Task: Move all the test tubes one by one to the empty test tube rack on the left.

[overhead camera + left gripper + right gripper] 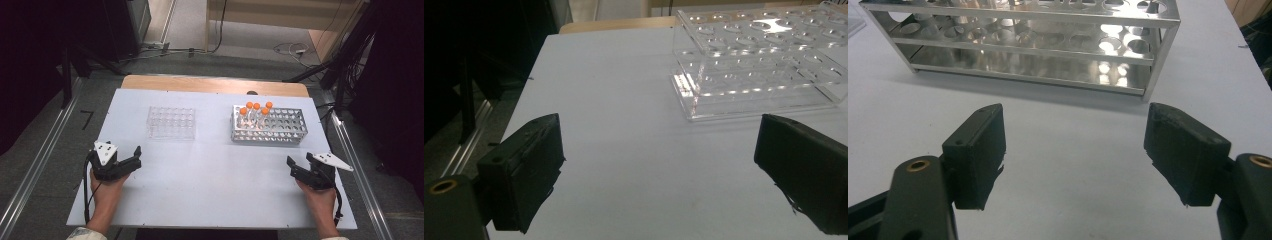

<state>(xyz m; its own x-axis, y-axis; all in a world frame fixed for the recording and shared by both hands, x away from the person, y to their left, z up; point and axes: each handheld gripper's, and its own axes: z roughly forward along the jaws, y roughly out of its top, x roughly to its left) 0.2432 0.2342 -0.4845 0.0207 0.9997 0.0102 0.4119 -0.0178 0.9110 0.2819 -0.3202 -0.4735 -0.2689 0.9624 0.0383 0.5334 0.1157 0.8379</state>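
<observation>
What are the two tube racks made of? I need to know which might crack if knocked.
Left rack: looks like clear acrylic, see-through with glossy edges. Right rack: apparently polished metal, maybe aluminium or steel, silvery with mirror-like reflections; it holds orange-capped tubes.

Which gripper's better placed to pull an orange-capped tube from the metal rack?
Right gripper, probably: open, empty, just in front of the metal rack holding the orange-capped tubes. Left gripper faces the clear rack.

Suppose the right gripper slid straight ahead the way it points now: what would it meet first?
Most likely the metal rack, reaching its near long side; the right gripper is open with bare table between. Exact depth is hard to judge.
</observation>
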